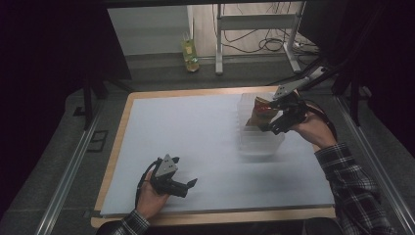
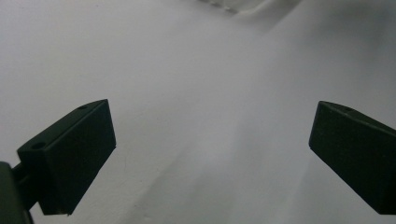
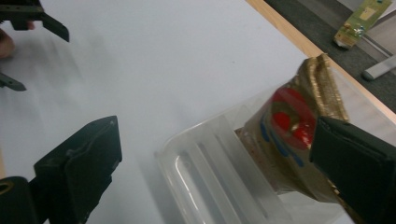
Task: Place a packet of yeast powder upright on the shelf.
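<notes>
A clear plastic container (image 1: 259, 142) stands at the right of the pale mat (image 1: 195, 142). A gold snack bag (image 1: 259, 111) with red and blue print stands upright inside it. My right gripper (image 1: 272, 116) hovers over the container right beside the bag, jaws wide apart. In the right gripper view the bag (image 3: 289, 126) leans in the container (image 3: 205, 172), and the right gripper (image 3: 217, 140) has its right-hand jaw in front of the bag, not pinching it. My left gripper (image 1: 184, 171) rests open near the front left of the mat, with bare mat between the left gripper's (image 2: 210, 123) jaws.
The mat lies on a wooden table (image 1: 122, 127) with a narrow bare border. A yellow-green bottle (image 1: 190, 55) lies on the floor beyond the far edge, next to a metal frame leg (image 1: 219, 44) and cables. Dark rails run along both sides.
</notes>
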The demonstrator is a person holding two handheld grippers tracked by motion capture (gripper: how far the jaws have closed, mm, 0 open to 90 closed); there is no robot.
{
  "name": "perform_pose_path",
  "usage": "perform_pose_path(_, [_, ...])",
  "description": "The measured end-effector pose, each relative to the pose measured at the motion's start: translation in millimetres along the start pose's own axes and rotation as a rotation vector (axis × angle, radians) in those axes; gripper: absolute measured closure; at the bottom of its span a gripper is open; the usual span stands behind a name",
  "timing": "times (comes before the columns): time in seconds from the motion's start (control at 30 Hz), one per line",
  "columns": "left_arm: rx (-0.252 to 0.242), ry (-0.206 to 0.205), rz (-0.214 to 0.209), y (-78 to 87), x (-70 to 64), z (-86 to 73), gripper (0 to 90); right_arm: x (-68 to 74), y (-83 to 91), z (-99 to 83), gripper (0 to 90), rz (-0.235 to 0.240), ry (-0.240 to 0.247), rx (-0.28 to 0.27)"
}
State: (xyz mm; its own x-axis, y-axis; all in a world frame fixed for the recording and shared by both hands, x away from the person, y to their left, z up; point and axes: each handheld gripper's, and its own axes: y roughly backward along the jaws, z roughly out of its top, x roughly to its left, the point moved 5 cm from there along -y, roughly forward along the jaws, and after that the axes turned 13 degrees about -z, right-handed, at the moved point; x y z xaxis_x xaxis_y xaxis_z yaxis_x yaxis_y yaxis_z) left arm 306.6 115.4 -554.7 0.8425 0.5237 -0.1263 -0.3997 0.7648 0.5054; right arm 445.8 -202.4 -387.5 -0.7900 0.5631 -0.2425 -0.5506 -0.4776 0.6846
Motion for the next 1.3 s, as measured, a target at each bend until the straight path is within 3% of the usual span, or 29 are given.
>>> perform_pose_path(0.4, [0.008, -0.006, 0.005, -0.7, -0.3, -0.5, 0.7, 17.7, 2.8, -13.9, 0.5, -0.011, -0.008, -0.017])
perform_pose_path(1.3, [0.017, -0.011, 0.009, -1.3, -0.2, -1.0, 0.8, 42.1, 16.7, -35.6, 0.8, -0.028, -0.028, -0.046])
